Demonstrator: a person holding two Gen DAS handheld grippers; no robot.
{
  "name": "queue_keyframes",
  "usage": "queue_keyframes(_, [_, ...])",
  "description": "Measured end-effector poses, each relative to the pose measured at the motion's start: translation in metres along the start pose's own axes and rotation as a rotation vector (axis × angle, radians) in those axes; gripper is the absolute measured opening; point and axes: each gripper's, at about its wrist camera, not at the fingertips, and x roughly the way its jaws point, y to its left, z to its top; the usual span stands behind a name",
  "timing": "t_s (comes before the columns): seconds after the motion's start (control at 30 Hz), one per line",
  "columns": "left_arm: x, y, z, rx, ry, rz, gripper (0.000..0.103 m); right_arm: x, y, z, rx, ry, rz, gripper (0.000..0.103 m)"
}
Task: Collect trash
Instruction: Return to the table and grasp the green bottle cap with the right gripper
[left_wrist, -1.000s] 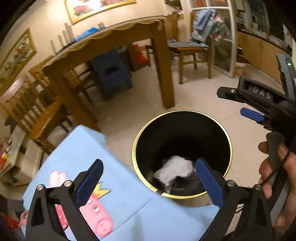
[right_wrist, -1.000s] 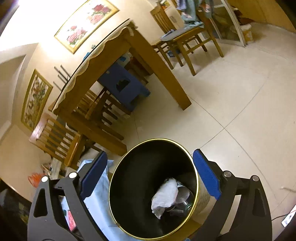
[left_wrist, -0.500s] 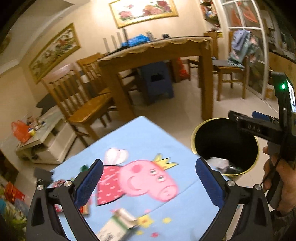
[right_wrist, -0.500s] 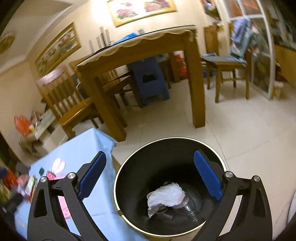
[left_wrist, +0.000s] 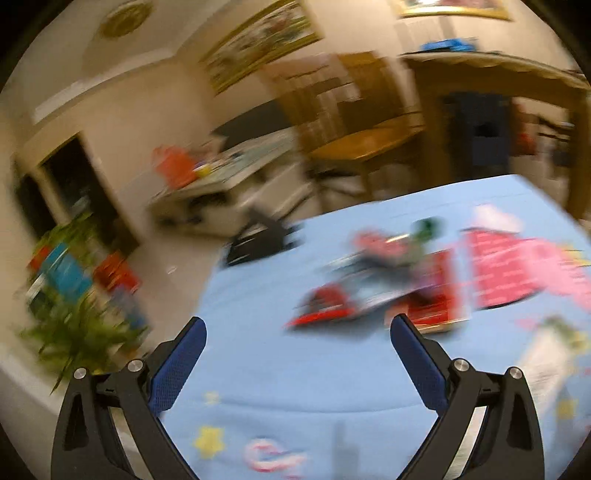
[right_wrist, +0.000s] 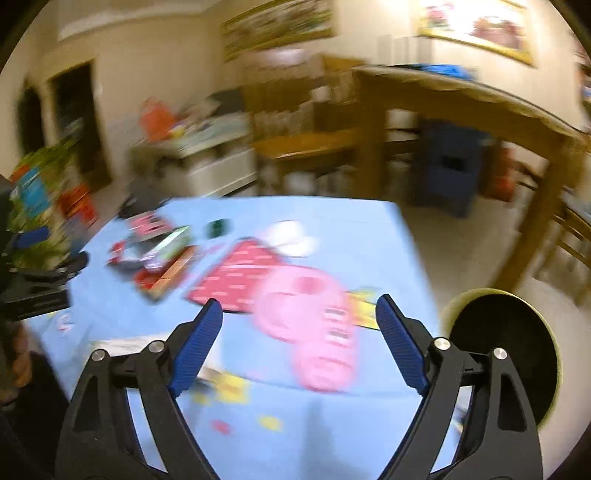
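A pile of wrappers and packets (left_wrist: 384, 291) lies on the light blue pig-print tablecloth (left_wrist: 295, 369), blurred. It also shows in the right wrist view (right_wrist: 155, 254) at the table's far left. A white packet (right_wrist: 122, 347) lies near the right gripper's left finger. My left gripper (left_wrist: 298, 339) is open and empty, just short of the pile. My right gripper (right_wrist: 299, 317) is open and empty above the cloth (right_wrist: 332, 221). The black, gold-rimmed bin (right_wrist: 506, 347) stands on the floor right of the table.
A wooden dining table (right_wrist: 480, 103) with chairs and a blue stool (right_wrist: 450, 162) stands behind. A white low cabinet (left_wrist: 229, 192) and a green plant (left_wrist: 74, 325) are at the left. The left gripper's body (right_wrist: 40, 284) shows at the right wrist view's left edge.
Both grippers have swung left, away from the bin and over the tablecloth. The trash pile has come in front of the left gripper. Both stay open.
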Motion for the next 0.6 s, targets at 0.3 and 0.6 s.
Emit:
queue_keyframes(0.3, [0.03,0.065,-0.015,-0.162,0.028,0.04,0.096,0.14,0.049,0.093,0.055,0.223,0.129,0.041])
queue_keyframes(0.6, [0.042,0.069,-0.014,-0.22,0.037,-0.042,0.096,0.248,0.084,0.123,0.009,0.362,0.077,0.041])
